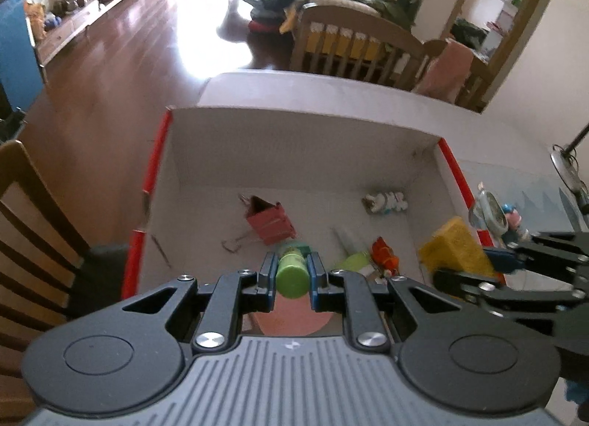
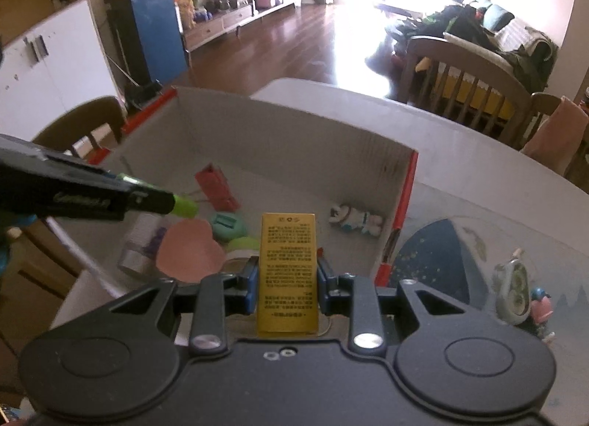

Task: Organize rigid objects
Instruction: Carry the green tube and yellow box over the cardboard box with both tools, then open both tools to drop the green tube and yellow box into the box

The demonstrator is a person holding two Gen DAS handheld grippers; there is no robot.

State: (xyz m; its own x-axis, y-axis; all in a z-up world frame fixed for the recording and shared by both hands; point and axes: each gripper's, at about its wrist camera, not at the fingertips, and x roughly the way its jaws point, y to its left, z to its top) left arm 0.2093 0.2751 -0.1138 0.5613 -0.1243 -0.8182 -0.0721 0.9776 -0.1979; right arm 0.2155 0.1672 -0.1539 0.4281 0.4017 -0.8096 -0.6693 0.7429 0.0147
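The red-edged cardboard box [image 1: 423, 139] holds a red clip [image 1: 270, 222] at its centre and a white figurine [image 1: 384, 202] at 2 o'clock. The left gripper [image 1: 291, 271] clamps a green tube [image 1: 292, 271] above it; the right gripper [image 2: 287, 275] pinches a yellow box [image 2: 288, 271]. Toys [image 2: 522, 290] lie outside at 3 o'clock.

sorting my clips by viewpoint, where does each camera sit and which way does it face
Left wrist: on the left tongs, angled down into the white box; own fingers clamp a green cylinder; right tongs enter at right.
Right wrist: on the right tongs, angled down into the same box; fingers clamp a yellow box; left tongs enter at left.
Shared: box, pink heart, white figurine.
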